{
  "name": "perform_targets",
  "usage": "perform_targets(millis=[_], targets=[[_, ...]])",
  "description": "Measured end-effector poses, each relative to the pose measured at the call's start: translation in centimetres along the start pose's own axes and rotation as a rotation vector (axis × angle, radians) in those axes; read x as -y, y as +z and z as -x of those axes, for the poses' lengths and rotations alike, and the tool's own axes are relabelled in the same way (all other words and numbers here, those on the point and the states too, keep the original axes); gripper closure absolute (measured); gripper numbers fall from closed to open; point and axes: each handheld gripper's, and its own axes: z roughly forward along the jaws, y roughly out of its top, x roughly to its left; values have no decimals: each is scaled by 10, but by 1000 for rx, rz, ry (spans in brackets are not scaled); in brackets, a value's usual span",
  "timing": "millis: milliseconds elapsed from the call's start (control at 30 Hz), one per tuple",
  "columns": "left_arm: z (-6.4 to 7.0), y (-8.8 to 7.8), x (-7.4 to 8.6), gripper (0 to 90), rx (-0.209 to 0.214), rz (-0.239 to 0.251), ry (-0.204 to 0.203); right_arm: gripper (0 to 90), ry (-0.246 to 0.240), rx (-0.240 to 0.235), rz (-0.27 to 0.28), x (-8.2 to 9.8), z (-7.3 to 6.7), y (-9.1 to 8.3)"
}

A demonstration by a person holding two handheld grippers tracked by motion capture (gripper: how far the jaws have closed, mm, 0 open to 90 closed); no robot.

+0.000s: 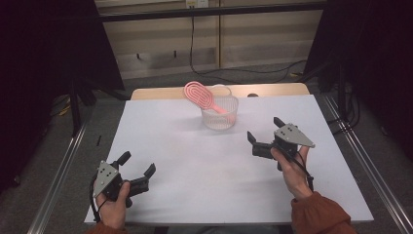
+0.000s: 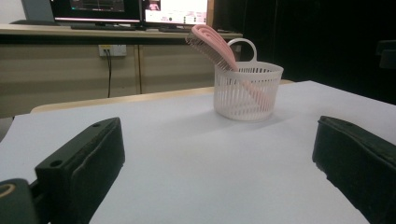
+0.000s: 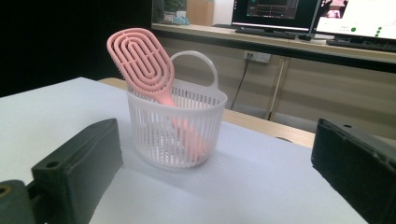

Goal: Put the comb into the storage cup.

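A pink hairbrush stands handle-down in a small white slatted basket at the far middle of the white table. Its head leans out over the rim to the left. My left gripper rests open at the near left, jaws wide apart with nothing between them. My right gripper is open too, held at the right of the table, a short way from the basket and pointed toward it.
The white board lies on a wooden tabletop that shows along the far edge. Dark curtains flank both sides. Cables trail on the floor behind. Monitors sit on a desk beyond the table.
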Motion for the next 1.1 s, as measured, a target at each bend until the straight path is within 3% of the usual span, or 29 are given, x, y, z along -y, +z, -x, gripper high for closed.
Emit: perform_targets(millis=[700,1100], targets=[[5,-3,-2,24,-16,11,2,0,0,17,7,14,7,-45],[6,-6,-2,24,-30,13,5,0,3,57,19,22,16,-69]])
